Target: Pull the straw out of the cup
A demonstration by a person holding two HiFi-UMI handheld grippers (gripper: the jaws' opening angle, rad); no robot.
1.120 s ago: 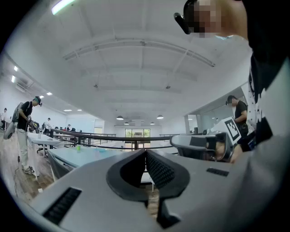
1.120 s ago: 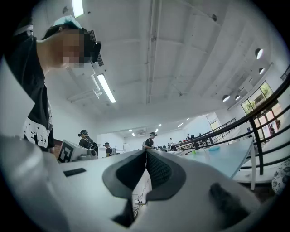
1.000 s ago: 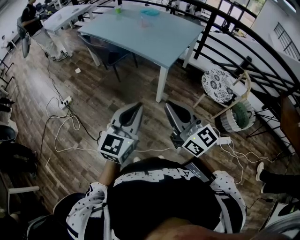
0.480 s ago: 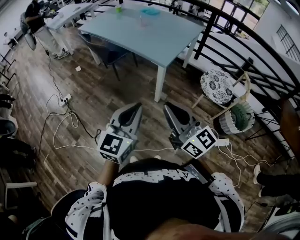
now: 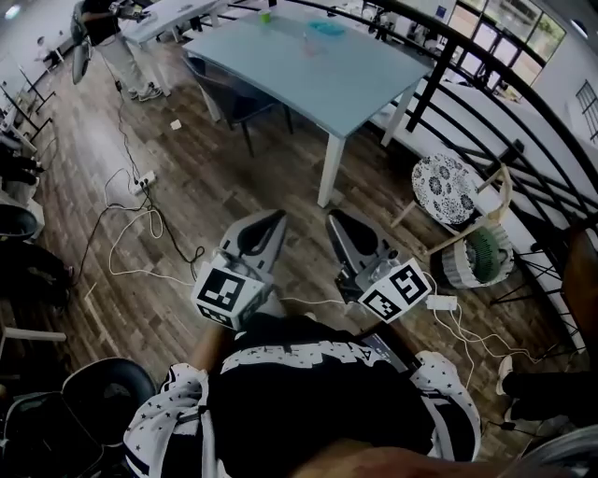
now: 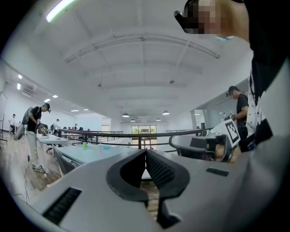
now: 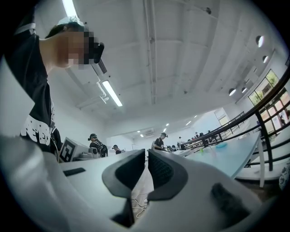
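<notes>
The person stands on a wood floor [image 5: 196, 187], well apart from the desk [image 5: 355, 79], and holds both tools low, close to the body. The left tool [image 5: 279, 215] points ahead toward the desk. In the left gripper view its jaws are clenched, tips touching, with nothing between them. The right tool [image 5: 334, 216] lies just beside it, pointing the same way. In the right gripper view its jaws are also pressed together, with only a thin slit at the tips, and they grasp nothing.

The cup [image 5: 306, 40] is a small clear thing near the far end of the desk, well apart from both tools. Its straw cannot be made out at this size. A teal dish [image 5: 327, 28] sits near it, and a small green thing [image 5: 264, 16] stands toward the far edge.

A dark chair [image 5: 234, 98] is tucked under the desk's left side. White cables [image 5: 131, 245] trail over the floor to a power strip [image 5: 143, 179]. To the right of the desk stand a chair with a patterned round seat [image 5: 446, 187] and a basket with a green plant [image 5: 481, 252], both beside a black railing [image 5: 486, 117]. Another person [image 5: 107, 33] stands at the upper left by a second desk [image 5: 173, 9].
</notes>
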